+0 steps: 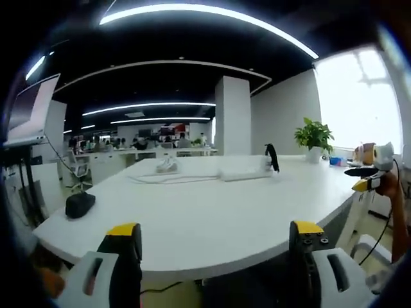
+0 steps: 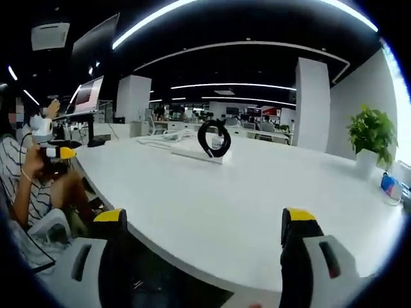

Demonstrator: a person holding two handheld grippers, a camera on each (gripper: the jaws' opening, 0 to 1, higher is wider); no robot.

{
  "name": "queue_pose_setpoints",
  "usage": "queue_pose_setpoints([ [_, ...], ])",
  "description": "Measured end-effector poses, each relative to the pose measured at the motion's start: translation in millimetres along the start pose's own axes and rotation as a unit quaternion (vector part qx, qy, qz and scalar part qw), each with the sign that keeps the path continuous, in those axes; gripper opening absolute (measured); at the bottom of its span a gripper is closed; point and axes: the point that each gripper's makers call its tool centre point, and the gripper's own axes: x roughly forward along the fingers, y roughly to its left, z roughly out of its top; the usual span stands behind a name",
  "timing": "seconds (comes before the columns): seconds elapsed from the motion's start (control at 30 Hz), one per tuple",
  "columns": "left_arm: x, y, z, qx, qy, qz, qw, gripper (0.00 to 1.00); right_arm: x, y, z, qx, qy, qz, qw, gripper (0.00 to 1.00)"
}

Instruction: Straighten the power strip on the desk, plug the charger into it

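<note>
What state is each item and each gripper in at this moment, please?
Left gripper: open, empty, at the desk's near edge.
Right gripper: open, empty.
Power strip: flat on the desk, untouched.
Black cable loop: coiled, upright on the strip.
White charger: lying on the desk.

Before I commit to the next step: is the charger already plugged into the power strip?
Cannot tell. The power strip lies far off on the white desk with a black cable loop on it; the sockets are too small to read.
</note>
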Motion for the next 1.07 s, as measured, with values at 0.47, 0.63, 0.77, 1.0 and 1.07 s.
queue_pose_setpoints([
  [0.47, 4, -7.0, 1.3, -0.004, -0.007, -0.002, 1.0000, 0.97, 2, -5, 4.2, -0.030, 0.008, 0.008, 0.9995, 0.99],
  [0.63, 2, -5.5, -2.3, -0.003, -0.001, 0.001, 1.0000, 0.97, 2, -12, 2.3, -0.021, 0.006, 0.002, 0.9998, 0.99],
  [0.77, 0, -2.5, -3.6, -0.006, -0.001, 0.003, 1.0000, 0.97, 2, -12, -3.2, -0.018, 0.016, -0.001, 0.9997, 0.99],
  [1.0, -4, -2.5, -7.4, -0.004, 0.005, -0.002, 1.0000, 0.97, -4, -3, -0.2, -0.021, 0.010, 0.002, 0.9997, 0.98],
  [1.07, -4, -4.4, -8.3, -0.001, 0.008, -0.004, 1.0000, 0.96, -6, -2, -0.3, -0.023, 0.010, 0.003, 0.9997, 0.98],
])
